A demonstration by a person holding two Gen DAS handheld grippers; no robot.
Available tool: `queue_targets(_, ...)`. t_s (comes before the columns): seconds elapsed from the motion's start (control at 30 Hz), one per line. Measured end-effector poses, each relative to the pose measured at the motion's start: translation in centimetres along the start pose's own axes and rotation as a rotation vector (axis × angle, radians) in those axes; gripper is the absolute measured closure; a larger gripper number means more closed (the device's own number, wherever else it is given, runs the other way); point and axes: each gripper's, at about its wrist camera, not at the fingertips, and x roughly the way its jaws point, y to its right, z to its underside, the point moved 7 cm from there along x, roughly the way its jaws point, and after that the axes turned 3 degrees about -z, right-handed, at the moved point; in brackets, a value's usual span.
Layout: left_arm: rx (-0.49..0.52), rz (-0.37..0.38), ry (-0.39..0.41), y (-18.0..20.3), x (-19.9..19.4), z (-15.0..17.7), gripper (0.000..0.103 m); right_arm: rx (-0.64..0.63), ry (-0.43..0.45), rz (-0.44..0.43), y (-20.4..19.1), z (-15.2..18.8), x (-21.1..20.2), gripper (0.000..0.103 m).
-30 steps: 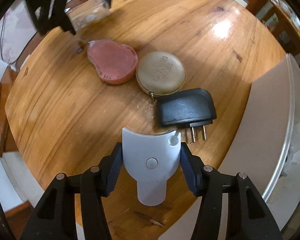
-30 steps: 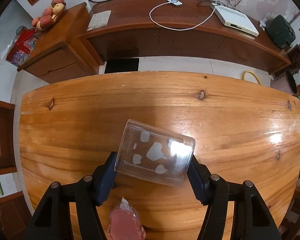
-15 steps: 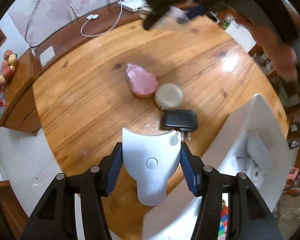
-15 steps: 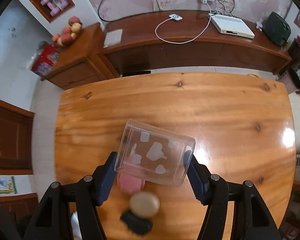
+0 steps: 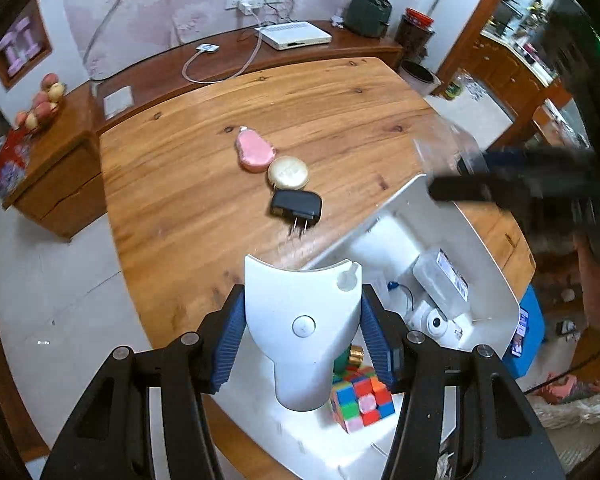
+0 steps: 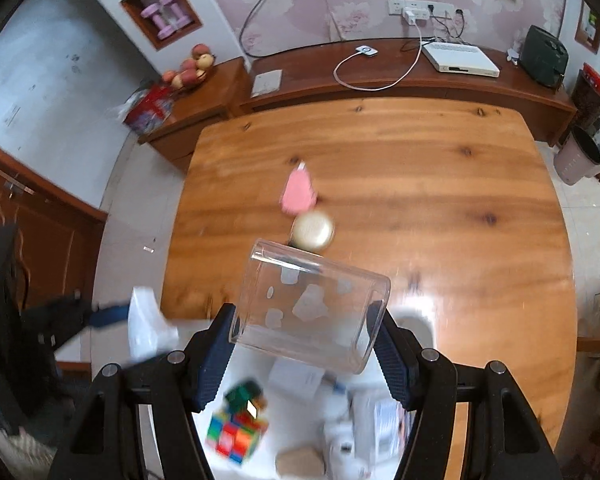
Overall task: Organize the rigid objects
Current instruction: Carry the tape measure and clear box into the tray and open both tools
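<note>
While each gripper clamps one item, three items (image 5: pixel 287 174) remain on table (image 5: pixel 180 184).

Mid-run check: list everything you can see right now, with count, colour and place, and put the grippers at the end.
Table: one, wooden, under everything.
Bin: one, white, on the table's near right edge.
Puzzle cube: one, multicoloured, inside the bin.
White items: several, in the bin, unclear what.
Pink case: one, pear-shaped, mid-table.
Round tin: one, beige, beside the pink case.
Plug adapter: one, black, next to the tin.
White plastic part: one, held above the bin edge.
Clear container: one, transparent, held over the bin.
Left gripper: shut on the white plastic part.
Right gripper: shut on the clear container.
</note>
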Motion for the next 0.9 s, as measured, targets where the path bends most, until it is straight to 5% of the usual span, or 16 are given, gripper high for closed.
queue_targets(0.5,-0.245,-0.022,-0.053,1.7,3.8,6.5,0.044,-0.193,-0.128,0.049,-1.4,15.6,4.0,0.037)
queue_targets(0.9,-0.322,-0.089,-0.028,0.8,6.7,6.6,0.044,-0.271,-0.187,0.053,-3.0,19.0,7.8,0.036)
